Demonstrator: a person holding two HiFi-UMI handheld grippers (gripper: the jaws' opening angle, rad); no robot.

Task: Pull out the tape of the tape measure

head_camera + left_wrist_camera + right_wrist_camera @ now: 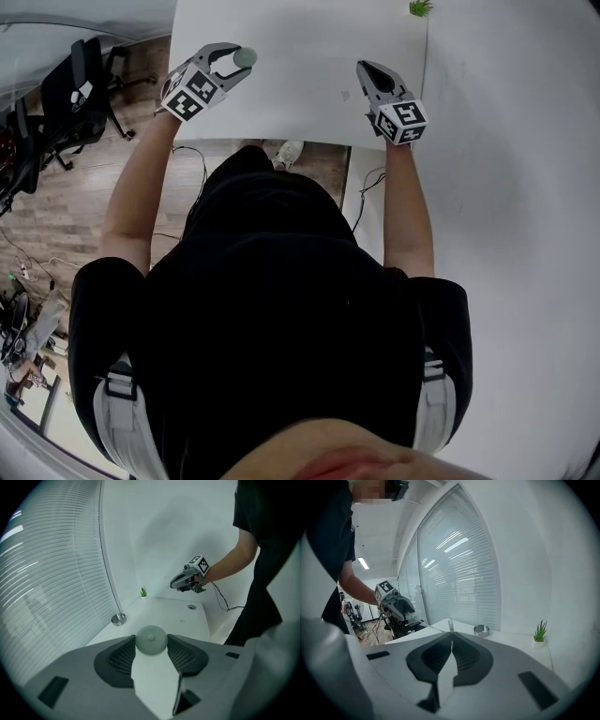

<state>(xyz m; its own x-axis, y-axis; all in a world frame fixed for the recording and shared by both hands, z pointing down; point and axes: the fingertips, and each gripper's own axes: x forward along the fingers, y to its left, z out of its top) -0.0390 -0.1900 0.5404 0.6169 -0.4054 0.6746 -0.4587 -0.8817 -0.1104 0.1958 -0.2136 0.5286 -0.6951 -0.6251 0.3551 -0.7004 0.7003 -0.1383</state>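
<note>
A small round grey-green tape measure (246, 56) (151, 640) sits between the jaw tips of my left gripper (236, 62) (151, 645), which is shut on it above the white table's (309, 94) near left part. No pulled-out tape shows in any view. My right gripper (364, 67) (451, 645) hovers over the table's near right part, an arm's width from the left one, with its jaws pressed together. A thin pale sliver (450, 625) stands just past its tips; I cannot tell what it is. Each gripper shows in the other's view: right gripper (186, 580), left gripper (399, 606).
A small potted plant (420, 7) (143, 592) (540, 633) and a round metal dish (118, 618) (481, 630) stand at the table's far side by the blinds. Office chairs (80, 89) and cables are on the wooden floor to the left. A white wall runs on the right.
</note>
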